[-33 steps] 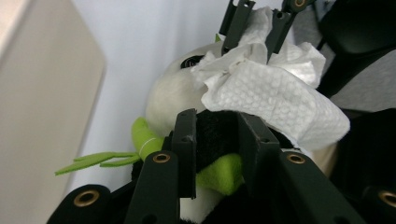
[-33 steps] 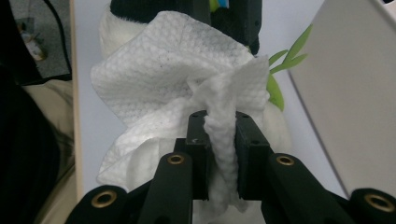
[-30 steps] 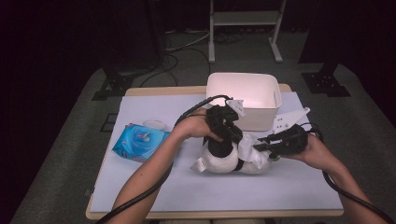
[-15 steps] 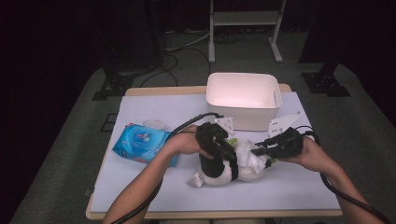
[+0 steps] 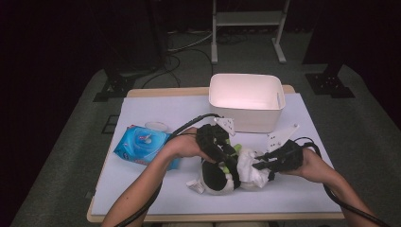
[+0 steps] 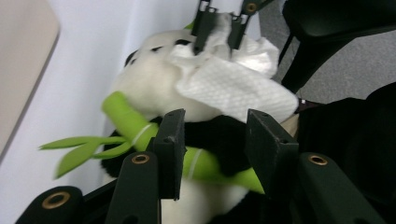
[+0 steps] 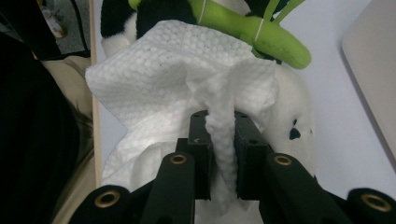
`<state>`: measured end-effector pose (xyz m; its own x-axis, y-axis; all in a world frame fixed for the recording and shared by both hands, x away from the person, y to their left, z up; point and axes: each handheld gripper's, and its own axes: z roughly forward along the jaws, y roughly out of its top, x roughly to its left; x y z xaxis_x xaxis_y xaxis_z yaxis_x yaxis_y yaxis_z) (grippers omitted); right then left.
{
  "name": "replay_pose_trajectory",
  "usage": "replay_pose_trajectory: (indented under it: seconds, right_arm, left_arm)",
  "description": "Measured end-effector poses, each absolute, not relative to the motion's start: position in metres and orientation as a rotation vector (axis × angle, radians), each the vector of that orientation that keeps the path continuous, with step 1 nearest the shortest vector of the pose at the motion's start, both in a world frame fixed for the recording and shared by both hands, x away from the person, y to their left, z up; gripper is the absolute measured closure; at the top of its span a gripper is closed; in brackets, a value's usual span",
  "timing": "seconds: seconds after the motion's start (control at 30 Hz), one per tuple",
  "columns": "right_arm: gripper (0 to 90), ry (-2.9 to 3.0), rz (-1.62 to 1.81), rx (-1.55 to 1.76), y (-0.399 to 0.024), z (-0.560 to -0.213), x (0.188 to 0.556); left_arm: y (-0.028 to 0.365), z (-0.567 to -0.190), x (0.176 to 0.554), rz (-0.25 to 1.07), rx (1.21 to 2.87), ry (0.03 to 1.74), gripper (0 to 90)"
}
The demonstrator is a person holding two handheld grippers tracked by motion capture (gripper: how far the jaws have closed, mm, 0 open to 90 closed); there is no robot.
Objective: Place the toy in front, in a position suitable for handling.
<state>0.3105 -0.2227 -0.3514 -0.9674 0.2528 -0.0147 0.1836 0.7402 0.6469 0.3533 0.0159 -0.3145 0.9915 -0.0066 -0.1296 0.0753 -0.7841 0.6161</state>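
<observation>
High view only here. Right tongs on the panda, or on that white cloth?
Observer: On the wipe. The right tongs pinch a twisted fold of it, draped over the panda.
Operator: Left tongs?
Observer: The left tongs have just been opening. The panda's black arm and green bamboo stalk sit between the jaws.
Operator: Wipe surface?
Observer: Embossed with a fine dotted texture.

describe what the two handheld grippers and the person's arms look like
Both the left gripper and right gripper are black, with flat rectangular pads on arms with brass-coloured rivets. Each carries a grey three-cornered plate and trails a black cable. The forearms are bare, sleeveless.
</observation>
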Motion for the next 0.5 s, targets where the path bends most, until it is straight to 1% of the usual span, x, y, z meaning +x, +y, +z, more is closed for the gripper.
replay_pose_trajectory:
  seconds: [0.27, 0.43, 0.5]
  right_arm:
    - [78.7, 2.832, 1.029, 0.326, -0.223, -0.355, 0.300]
    - [78.7, 2.839, 1.002, 0.292, -0.222, -0.355, 0.294]
    - [78.7, 2.844, 0.994, 0.279, -0.223, -0.353, 0.293]
  left_arm:
    - [0.019, -0.320, 0.359, -0.146, 2.514, 0.092, 58.4]
    - [0.013, -0.331, 0.357, -0.194, 2.533, 0.098, 57.5]
    - [0.012, -0.332, 0.356, -0.207, 2.531, 0.085, 58.8]
